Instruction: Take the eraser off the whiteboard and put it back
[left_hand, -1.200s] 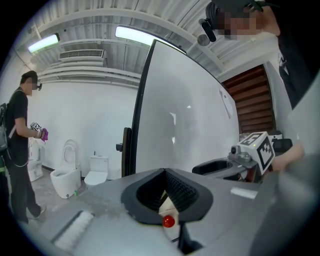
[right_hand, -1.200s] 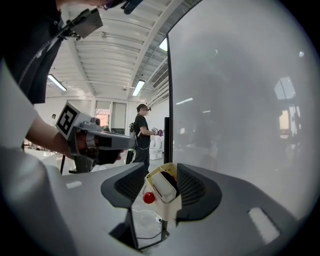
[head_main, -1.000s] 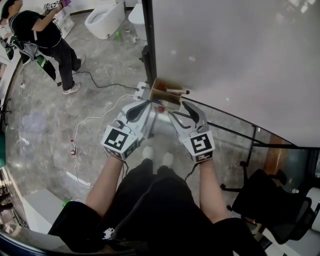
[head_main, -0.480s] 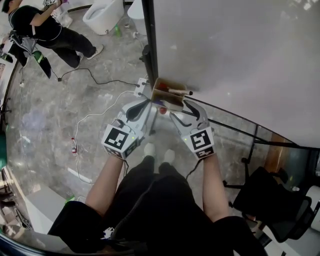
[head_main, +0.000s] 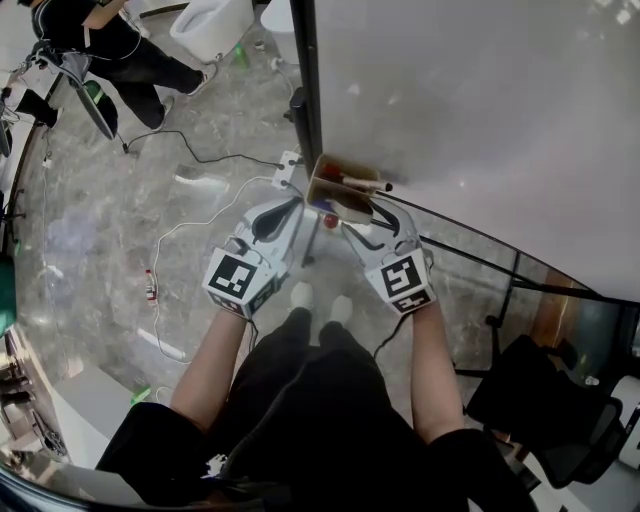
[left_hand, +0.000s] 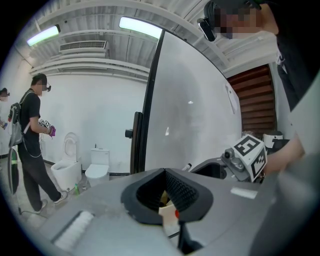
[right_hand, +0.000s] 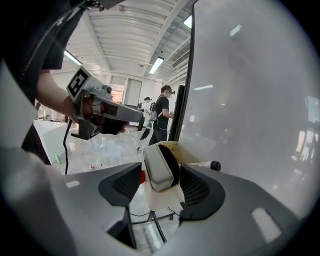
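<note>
The whiteboard (head_main: 480, 120) stands at the right, and a small cardboard tray (head_main: 325, 180) hangs at its lower left corner. The grey-and-black eraser (right_hand: 159, 167) lies at the tray's front edge between the jaws of my right gripper (right_hand: 161, 170). Those jaws are closing, with a gap still showing at the left pad. In the head view the eraser (head_main: 352, 208) sits just ahead of the right gripper (head_main: 362, 215). A marker (head_main: 362, 184) lies across the tray. My left gripper (head_main: 290, 205) hovers left of the tray, fingertips together and empty.
The board's black frame post (head_main: 305, 80) rises beside the tray. Cables (head_main: 200, 225) trail over the marble floor. A person (head_main: 110, 40) stands at the far left near toilets (head_main: 205, 25). A black office chair (head_main: 530, 400) sits at the lower right.
My right gripper has sunk a little and rolled at the tray, with the eraser between its jaws. The left gripper has barely shifted. The person in the background has walked farther off.
</note>
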